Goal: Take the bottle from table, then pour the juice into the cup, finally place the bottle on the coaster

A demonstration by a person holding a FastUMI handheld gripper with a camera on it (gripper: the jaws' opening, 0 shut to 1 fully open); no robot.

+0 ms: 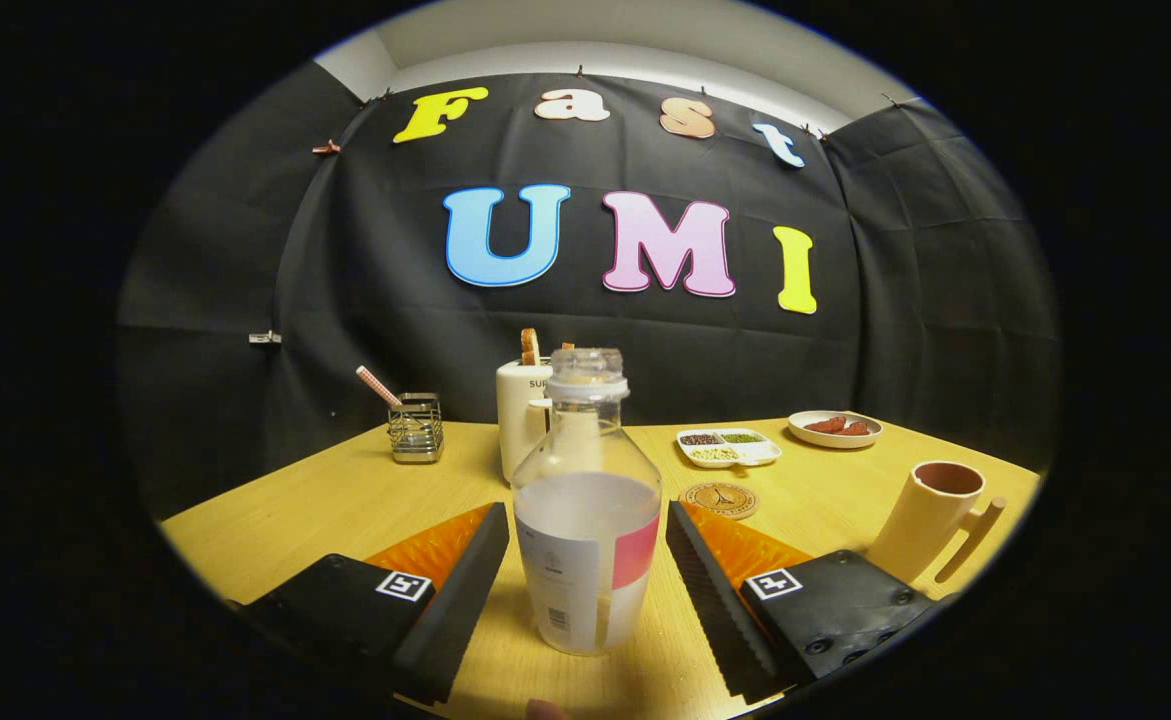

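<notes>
Bottle (pixel 586 520) stands upright on the desk (pixel 345 500), near its front edge, between the gripper (pixel 587 545) fingers, which are spread and apart from it. Best to close squarely on the body below the shoulder, keeping it upright before lifting toward the cup (pixel 930 515).

The wooden table (pixel 345 500) has a light yellow top. A clear bottle (pixel 586 510) with pale juice stands upright on it between the open jaws, touching neither. Just beyond the jaws lies a round coaster (pixel 719 499). Further beyond it lie a white divided tray (pixel 728 448) and a small plate (pixel 834 428) of red food. To the right of the right jaw stands a cream cup (pixel 930 520) with a handle. Behind the bottle stands a white holder (pixel 522 420), and to its left a wire basket (pixel 416 428).
</notes>
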